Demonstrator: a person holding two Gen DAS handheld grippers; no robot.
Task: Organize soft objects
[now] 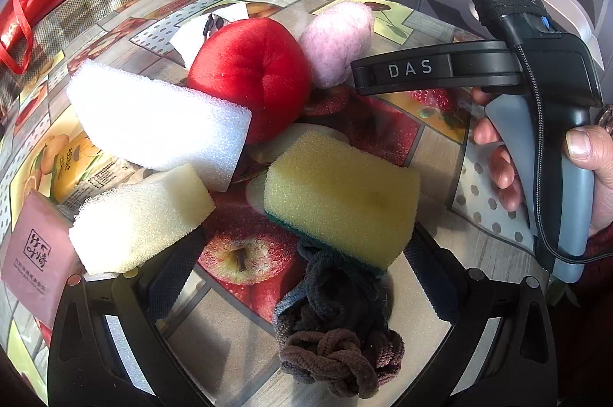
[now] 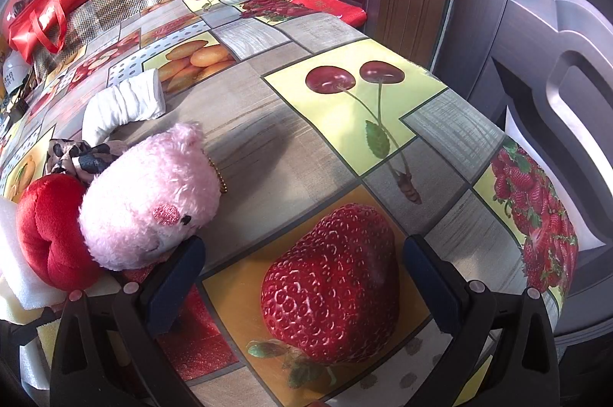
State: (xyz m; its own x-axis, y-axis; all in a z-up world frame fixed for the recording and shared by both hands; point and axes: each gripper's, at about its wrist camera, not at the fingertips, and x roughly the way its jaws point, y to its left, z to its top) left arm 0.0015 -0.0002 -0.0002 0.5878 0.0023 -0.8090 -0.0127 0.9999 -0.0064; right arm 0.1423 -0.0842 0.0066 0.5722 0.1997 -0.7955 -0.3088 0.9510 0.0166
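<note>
Tablecloth point(image 2: 291, 146) bare ahead of spread, empty right tongs point(image 2: 302, 276); left tongs point(image 1: 302, 276) spread, straddling yellow sponge point(image 1: 341, 200).

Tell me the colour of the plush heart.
Red; the plush heart shows best in the left wrist view.

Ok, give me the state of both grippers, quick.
Left gripper: jaws open, holding nothing; yellow sponge and dark hair ties lie between them.
Right gripper: jaws open, empty.
</note>
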